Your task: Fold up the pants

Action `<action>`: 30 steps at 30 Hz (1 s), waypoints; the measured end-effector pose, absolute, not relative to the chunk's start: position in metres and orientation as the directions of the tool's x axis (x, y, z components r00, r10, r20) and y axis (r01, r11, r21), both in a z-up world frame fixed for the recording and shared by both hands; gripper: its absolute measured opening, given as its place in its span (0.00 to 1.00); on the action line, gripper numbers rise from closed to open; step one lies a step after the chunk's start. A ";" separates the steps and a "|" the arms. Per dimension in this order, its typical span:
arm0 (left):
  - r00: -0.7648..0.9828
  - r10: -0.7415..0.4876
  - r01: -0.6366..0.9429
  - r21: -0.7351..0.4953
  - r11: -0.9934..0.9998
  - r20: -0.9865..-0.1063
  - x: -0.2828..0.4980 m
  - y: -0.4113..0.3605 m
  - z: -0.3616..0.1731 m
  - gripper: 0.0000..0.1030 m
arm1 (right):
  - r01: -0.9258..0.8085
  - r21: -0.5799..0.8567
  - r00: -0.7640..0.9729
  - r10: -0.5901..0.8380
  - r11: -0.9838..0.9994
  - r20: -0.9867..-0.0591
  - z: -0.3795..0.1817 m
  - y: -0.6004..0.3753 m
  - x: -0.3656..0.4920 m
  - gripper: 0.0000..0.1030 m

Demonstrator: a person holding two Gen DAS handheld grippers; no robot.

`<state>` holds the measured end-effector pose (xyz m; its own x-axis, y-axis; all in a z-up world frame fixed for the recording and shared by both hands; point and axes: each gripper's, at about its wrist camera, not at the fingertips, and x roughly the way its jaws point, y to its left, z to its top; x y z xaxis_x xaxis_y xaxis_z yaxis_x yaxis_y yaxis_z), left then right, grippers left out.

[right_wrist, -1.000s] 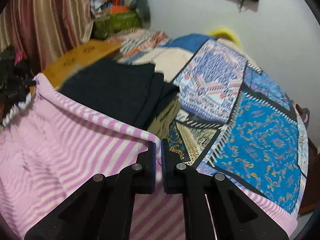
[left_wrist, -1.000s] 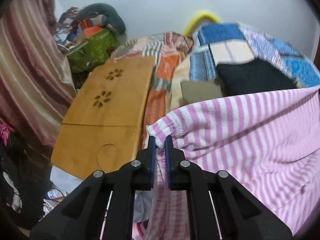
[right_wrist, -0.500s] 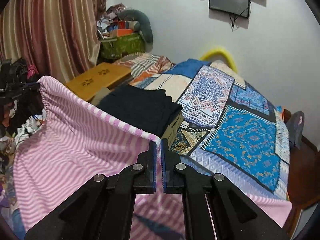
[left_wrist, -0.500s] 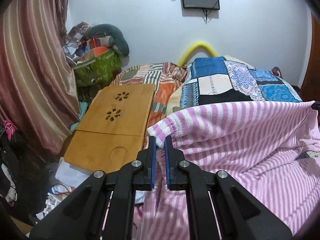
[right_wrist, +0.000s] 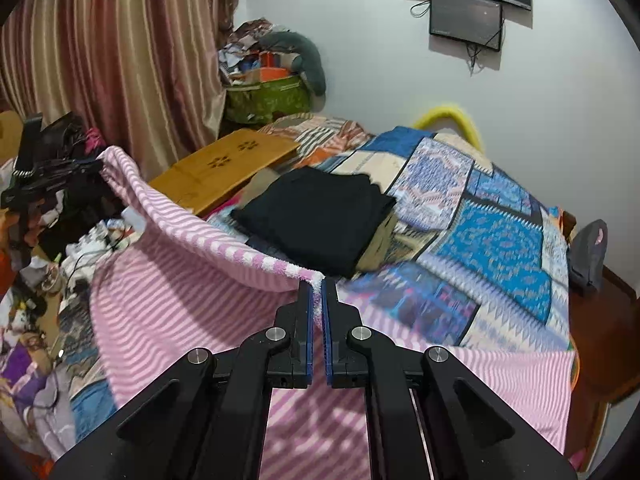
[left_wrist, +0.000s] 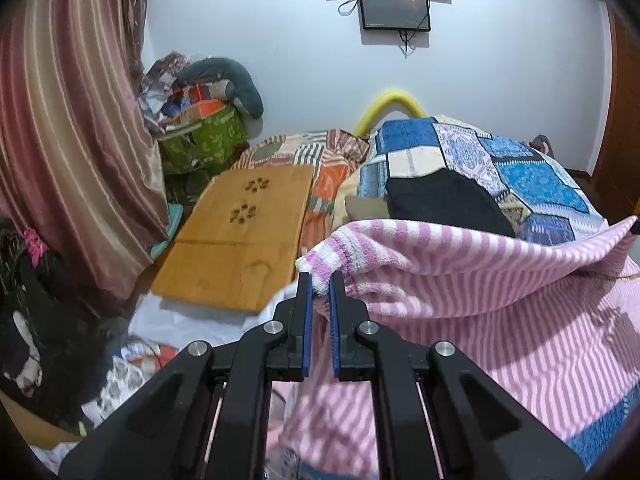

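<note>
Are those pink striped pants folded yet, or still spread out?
Spread out. The pink striped pants hang stretched between the left gripper and right gripper, each shut on a corner of one edge.

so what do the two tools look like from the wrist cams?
Both look identical. The left tool and right tool are matte black, with angular linkage arms joined by round silver pivot bolts. Each finger is a straight black bar faced with a blue ribbed pad. Thin rods run back between the arms. No cables, markings, hands or sleeves show.
</note>
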<state>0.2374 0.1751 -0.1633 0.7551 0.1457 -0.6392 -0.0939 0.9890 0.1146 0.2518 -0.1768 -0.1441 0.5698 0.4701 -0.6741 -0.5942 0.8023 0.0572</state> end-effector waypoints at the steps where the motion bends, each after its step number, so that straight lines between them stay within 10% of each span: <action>1: 0.753 0.139 -0.092 0.107 0.990 -0.643 0.229 0.176 -0.167 0.07 | -0.595 0.068 0.560 0.474 0.801 -0.679 -0.147 -0.176 0.244 0.03; 30: 0.566 0.137 -0.155 0.058 0.986 -0.813 0.138 0.210 -0.303 0.00 | -0.557 0.138 0.443 0.434 0.819 -0.784 -0.241 -0.152 0.138 0.04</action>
<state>0.1381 0.2095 -0.3034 0.5658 0.1367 -0.8131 -0.1550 0.9862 0.0580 0.1385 -0.1518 -0.2413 0.4434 0.4338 -0.7843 -0.5568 0.8191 0.1382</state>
